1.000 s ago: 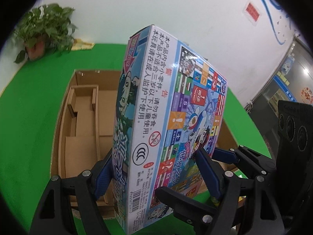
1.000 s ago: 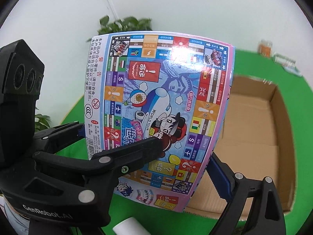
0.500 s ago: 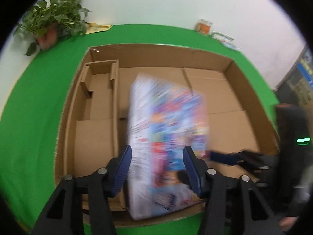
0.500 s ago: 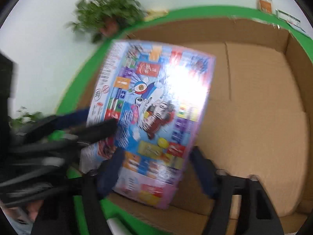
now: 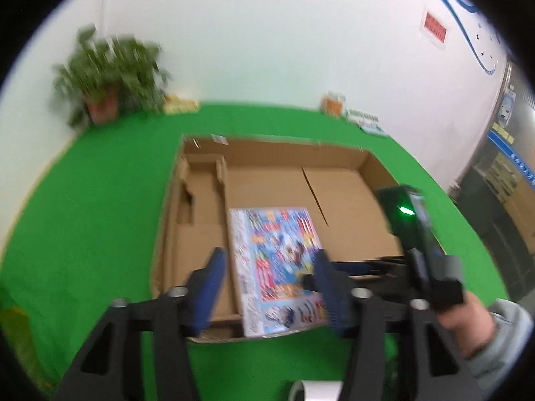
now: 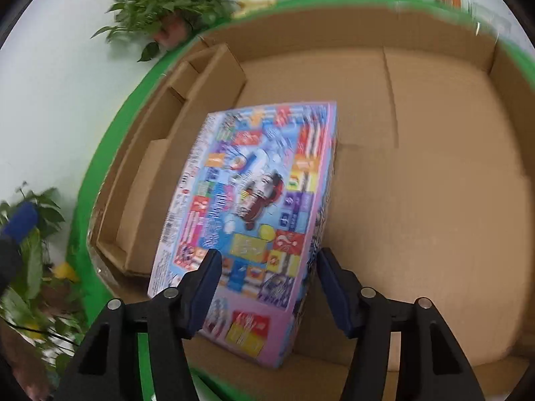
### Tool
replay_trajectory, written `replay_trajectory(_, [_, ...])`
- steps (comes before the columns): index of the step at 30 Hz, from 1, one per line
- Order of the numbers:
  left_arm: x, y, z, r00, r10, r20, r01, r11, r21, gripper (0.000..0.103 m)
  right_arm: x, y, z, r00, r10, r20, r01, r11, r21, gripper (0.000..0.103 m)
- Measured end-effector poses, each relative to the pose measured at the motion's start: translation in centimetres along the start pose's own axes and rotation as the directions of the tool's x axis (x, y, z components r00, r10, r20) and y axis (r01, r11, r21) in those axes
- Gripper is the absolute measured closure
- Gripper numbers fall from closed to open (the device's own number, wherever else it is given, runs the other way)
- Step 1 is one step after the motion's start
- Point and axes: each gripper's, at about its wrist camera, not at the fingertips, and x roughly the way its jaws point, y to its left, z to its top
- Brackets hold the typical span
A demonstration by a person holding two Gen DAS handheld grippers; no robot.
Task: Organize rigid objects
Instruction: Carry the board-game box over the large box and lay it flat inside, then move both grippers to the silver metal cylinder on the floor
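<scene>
A colourful board-game box (image 6: 257, 200) lies tilted inside the open cardboard carton (image 6: 434, 200), with its near end at the carton's front wall. My right gripper (image 6: 269, 282) is shut on the near end of the game box, one finger on its printed face and the other at its right side. My left gripper (image 5: 271, 287) has drawn back from the game box (image 5: 277, 260); its jaws are opening and the pads stand clear of it. The right gripper's body (image 5: 406, 210) shows at the right of the left wrist view, held by a hand (image 5: 474, 320) in a grey sleeve.
The carton (image 5: 334, 160) sits on a green table and has a cardboard divider section (image 5: 200, 193) along its left side. A potted plant (image 5: 107, 80) and small packets (image 5: 334, 105) stand by the far wall. A white roll (image 5: 314, 391) lies near me.
The game box was upright in the air in both grippers; it has come down into the carton. The left gripper has let go and pulled back, while the right stays on the box.
</scene>
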Motion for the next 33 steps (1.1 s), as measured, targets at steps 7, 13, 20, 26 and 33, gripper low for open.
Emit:
replay_trajectory(7, [-5.0,-1.5,-3.2,0.961,0.161,0.226,-0.17,0.985,0.017,0.012,-13.9,1.9,-8.2,0.913,-0.118,0.39,0.154,0.986,-0.062,0.001])
replay_trajectory(13, [-6.7,-1.7,-4.9,0.983,0.097,0.157,-0.093,0.995,-0.034,0.012,-19.3,2.0,-14.2,0.87,-0.186,0.457,0.23,0.972,-0.043,0.001])
replay_trajectory(20, [-8.9,-3.4,-7.0,0.996,0.021,0.089,-0.015,0.998,-0.068,0.012,-20.9,1.7,-22.8,0.902,-0.149,0.405,0.186,0.981,-0.052,0.001])
replay_trajectory(26, [-8.8,-5.6,-9.2,0.997,-0.082,0.016,0.083,0.994,-0.072,0.012,-21.1,0.3,-29.0,0.907,-0.162,0.389,0.199,0.978,-0.058,0.004])
replay_trajectory(33, [-6.2,-9.6,-10.6,0.962,-0.233,-0.14,0.227,0.972,-0.061,0.012,-19.2,-2.6,-31.9,0.93,-0.202,0.308,0.236,0.968,-0.079,0.022])
